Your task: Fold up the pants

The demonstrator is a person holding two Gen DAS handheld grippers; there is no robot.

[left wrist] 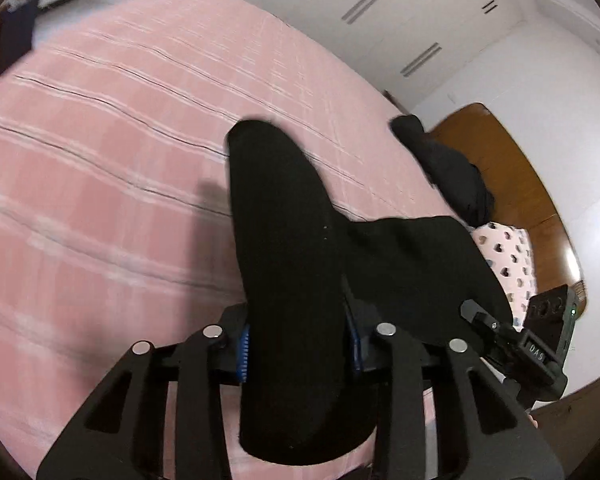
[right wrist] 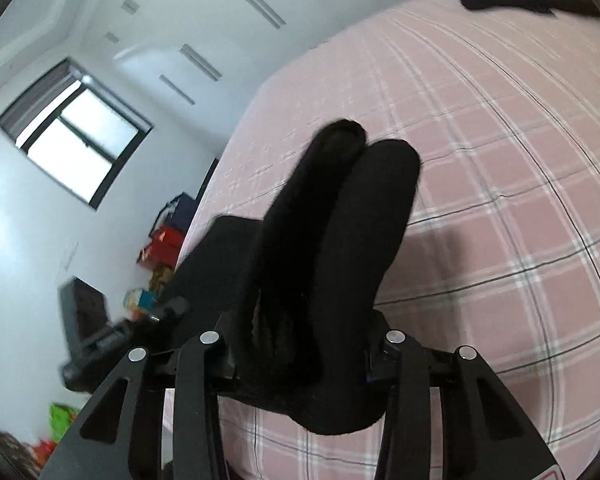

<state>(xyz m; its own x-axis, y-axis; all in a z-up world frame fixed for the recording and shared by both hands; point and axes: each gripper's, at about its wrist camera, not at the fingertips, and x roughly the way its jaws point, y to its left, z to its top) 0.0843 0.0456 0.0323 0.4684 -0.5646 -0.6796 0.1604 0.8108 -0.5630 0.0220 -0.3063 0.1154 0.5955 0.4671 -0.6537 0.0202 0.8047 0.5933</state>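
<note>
Pants (left wrist: 288, 264), black, hang bunched between the fingers of both my grippers above the pink checked bedspread (left wrist: 100, 160). My left gripper (left wrist: 300, 348) is clamped on a thick fold of them; the cloth covers the fingertips, so only the blue ribbed pads (left wrist: 242, 356) peek out on either side. My right gripper (right wrist: 300, 356) is likewise closed on the fabric, and there the cloth rises in two rounded lobes that hide the pads almost fully. From the left wrist view the pants spread rightward toward my other gripper (left wrist: 540, 340), whose housing carries small raised letters that look like "DAS"; a tiny green light glows on the block behind it. From the right wrist view my left gripper (right wrist: 96, 328) shows as a blurred dark shape, too smeared to read anything on it.

Another black garment (left wrist: 448, 168) lies at the bed's edge near a wooden headboard (left wrist: 512, 176), its shape hard to make out; the right wrist view cuts it off at the top corner. A pillow with dark heart prints (left wrist: 508, 256) is half hidden behind the pants. Beside the bed sit red boxes (right wrist: 164, 244) and colourful packets, too blurred to read, below a window (right wrist: 76, 132)
</note>
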